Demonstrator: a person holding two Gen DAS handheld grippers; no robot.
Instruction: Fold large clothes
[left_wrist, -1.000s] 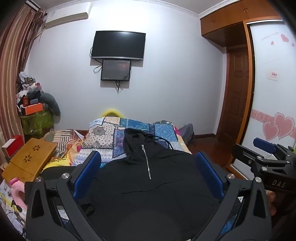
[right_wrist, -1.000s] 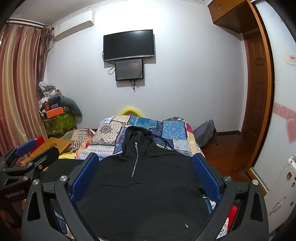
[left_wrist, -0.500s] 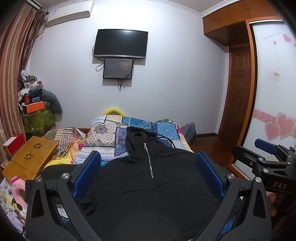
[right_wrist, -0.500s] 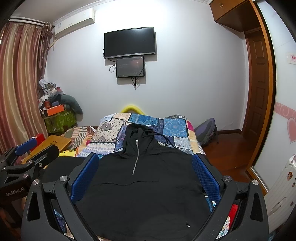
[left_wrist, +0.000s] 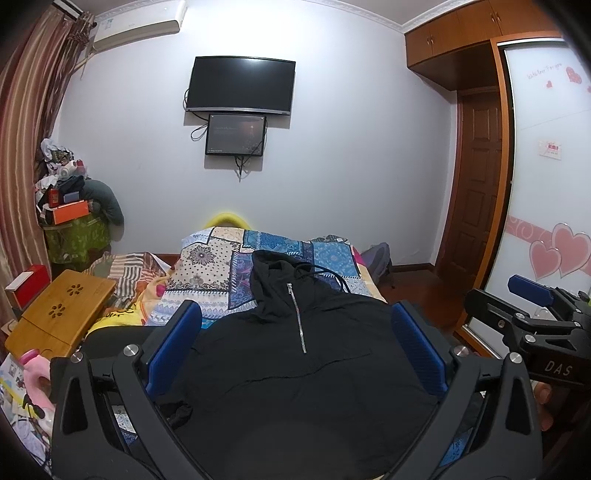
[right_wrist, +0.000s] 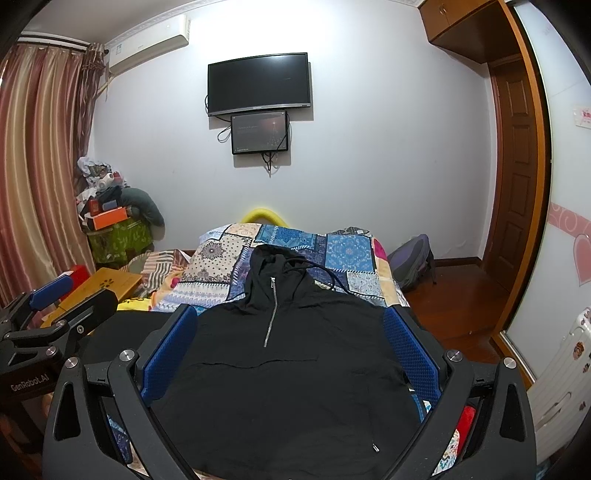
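A black hoodie (left_wrist: 295, 369) (right_wrist: 280, 369) with a short silver zip lies flat, front up, on a bed covered by a patchwork quilt (left_wrist: 221, 266) (right_wrist: 332, 251); its hood points to the far wall. My left gripper (left_wrist: 295, 317) is open above the hoodie's lower part, nothing between its blue pads (left_wrist: 173, 343). My right gripper (right_wrist: 290, 317) is open too, likewise over the garment, empty. The right gripper (left_wrist: 535, 317) shows at the right edge of the left wrist view, and the left gripper (right_wrist: 55, 317) at the left edge of the right wrist view.
A low wooden lap table (left_wrist: 59, 310) and striped bedding (left_wrist: 129, 273) lie left of the bed. Cluttered boxes (left_wrist: 70, 214) stand by the curtain. A backpack (right_wrist: 410, 266) sits on the floor at the right, near a wooden door (right_wrist: 513, 177) and a wardrobe (left_wrist: 546, 184).
Both wrist views have tilted slightly, so the room and hoodie sit a little lower and further right in frame. Both grippers have stayed open and the hoodie has not moved.
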